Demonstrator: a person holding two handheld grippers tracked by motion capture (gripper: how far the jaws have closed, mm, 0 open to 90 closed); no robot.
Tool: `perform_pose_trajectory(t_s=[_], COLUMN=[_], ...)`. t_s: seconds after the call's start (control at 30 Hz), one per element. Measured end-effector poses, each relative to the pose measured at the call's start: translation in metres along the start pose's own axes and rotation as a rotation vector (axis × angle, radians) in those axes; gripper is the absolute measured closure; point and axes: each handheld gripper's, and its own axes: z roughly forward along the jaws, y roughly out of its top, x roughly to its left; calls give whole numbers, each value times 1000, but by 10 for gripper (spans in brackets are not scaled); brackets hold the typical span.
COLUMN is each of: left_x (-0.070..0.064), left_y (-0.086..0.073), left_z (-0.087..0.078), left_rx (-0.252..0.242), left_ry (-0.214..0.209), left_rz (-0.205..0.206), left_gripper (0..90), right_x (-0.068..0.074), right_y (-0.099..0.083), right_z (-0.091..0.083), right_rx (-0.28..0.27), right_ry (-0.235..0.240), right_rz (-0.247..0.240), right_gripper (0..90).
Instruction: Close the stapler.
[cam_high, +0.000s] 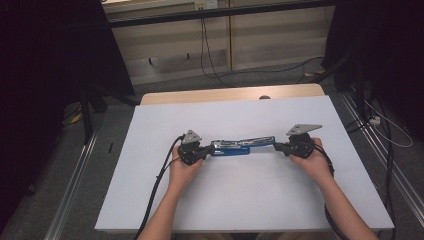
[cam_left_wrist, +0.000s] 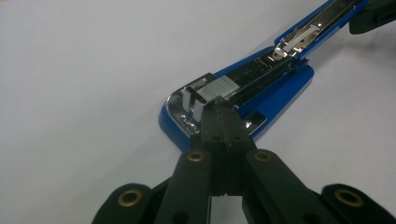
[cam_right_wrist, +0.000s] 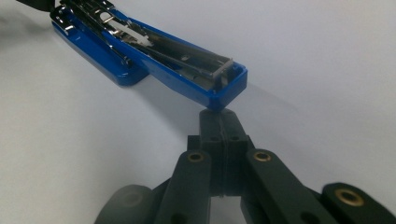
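Note:
A blue stapler (cam_high: 242, 145) lies swung open on the white table top (cam_high: 240, 200), its chrome staple channel facing up. My left gripper (cam_high: 207, 148) is at its left end with the jaws shut together. In the left gripper view the gripper's tip (cam_left_wrist: 220, 116) touches the chrome hinge end of the stapler (cam_left_wrist: 275, 88). My right gripper (cam_high: 278, 146) is at the right end, also shut. In the right gripper view its tip (cam_right_wrist: 219, 122) sits just below the raised blue end of the stapler (cam_right_wrist: 187, 70). Neither jaw pair holds anything.
A wooden strip (cam_high: 225, 94) runs along the table's far edge. Beyond it are wooden cabinets (cam_high: 175, 45) and cables on the floor (cam_high: 210, 55). Metal rails (cam_high: 75, 175) flank the table on both sides. White surface lies free all round the stapler.

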Motion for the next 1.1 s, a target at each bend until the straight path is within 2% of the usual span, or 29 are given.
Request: perform_pose_trajectory(t_s=[0.5, 0.6, 0.93, 1.1], left_x=[1, 1, 1, 3], left_y=[0, 0, 0, 0], left_z=[0, 0, 1, -4], left_rx=[-3, -1, -3, -13], left_ry=[-6, -7, -22, -38], left_rz=[-9, -21, -25, -40], left_gripper=[900, 900, 900, 878], right_x=[4, 6, 6, 8], right_y=[4, 5, 3, 2], right_z=[0, 1, 2, 5], right_rx=[-36, -33, -40, -43], right_ry=[29, 32, 50, 77], right_rz=[-1, -1, 13, 37], right_gripper=[900, 900, 900, 825])
